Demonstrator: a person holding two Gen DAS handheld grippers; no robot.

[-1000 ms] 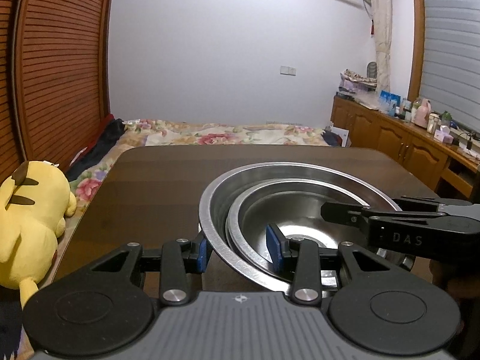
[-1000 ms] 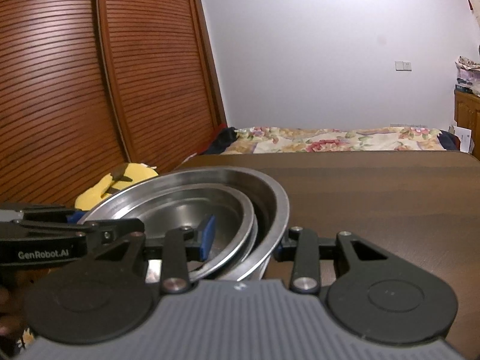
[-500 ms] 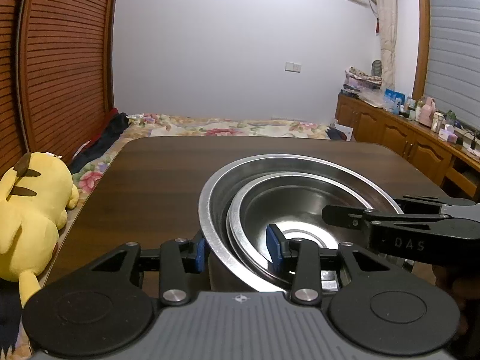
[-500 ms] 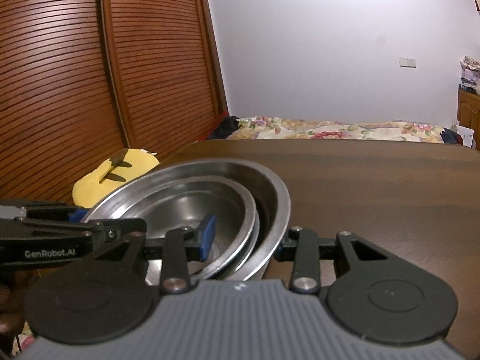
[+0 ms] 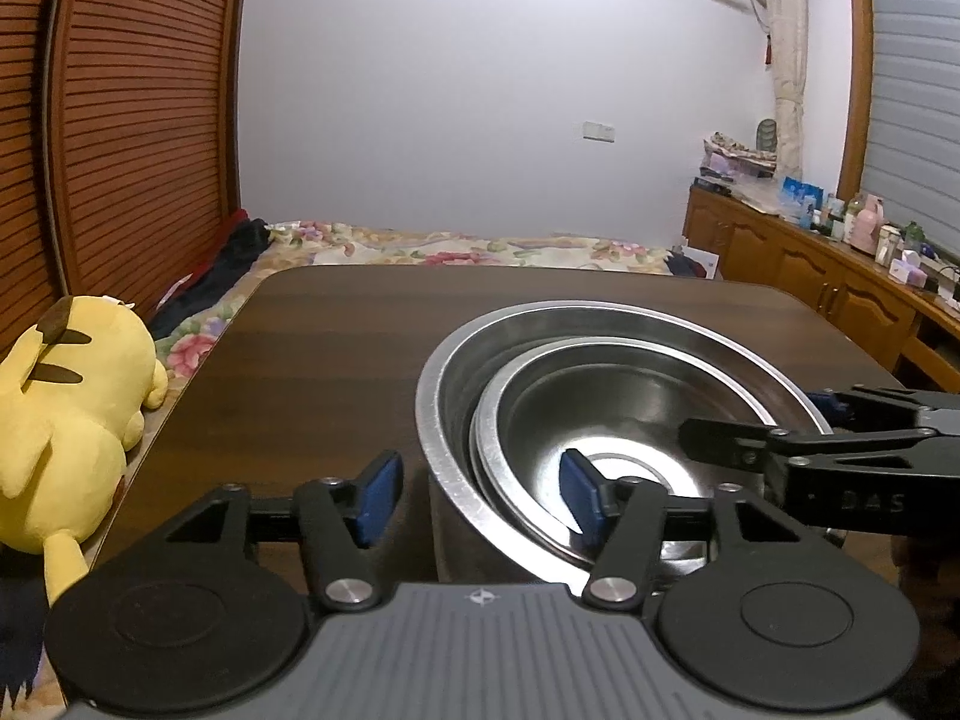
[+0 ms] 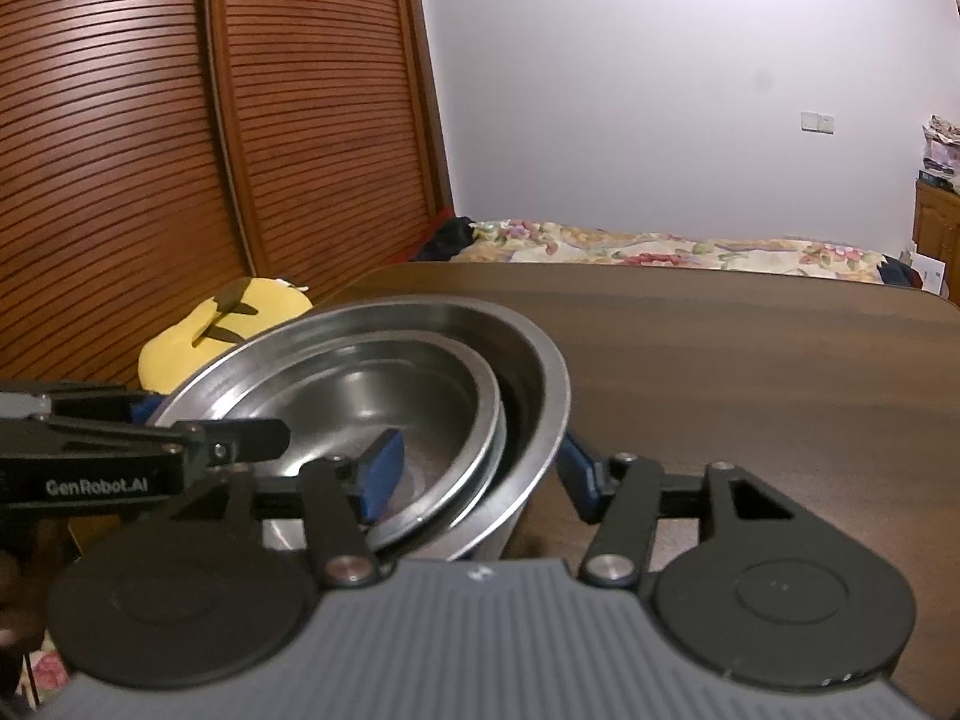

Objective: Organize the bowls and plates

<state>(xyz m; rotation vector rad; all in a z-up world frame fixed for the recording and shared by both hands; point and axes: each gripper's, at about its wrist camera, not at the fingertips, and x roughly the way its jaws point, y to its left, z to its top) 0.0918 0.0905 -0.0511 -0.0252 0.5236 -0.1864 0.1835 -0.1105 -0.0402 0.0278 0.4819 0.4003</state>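
Observation:
A large steel bowl stands on the dark wooden table with smaller steel bowls nested inside it. My left gripper is open and straddles the stack's near left rim, one blue pad outside and one inside. My right gripper is open and straddles the stack's right rim the same way. Each gripper shows in the other's view, the right one and the left one. No pad clearly presses the metal.
A yellow plush toy sits off the table's left edge. A bed with a floral cover lies beyond the far edge. A wooden cabinet with small items runs along the right wall. Slatted wooden doors stand on the left.
Both grippers' jaws have spread wider around the bowl rims over the last second. Both views have risen slightly. The bowls stay nested on the table.

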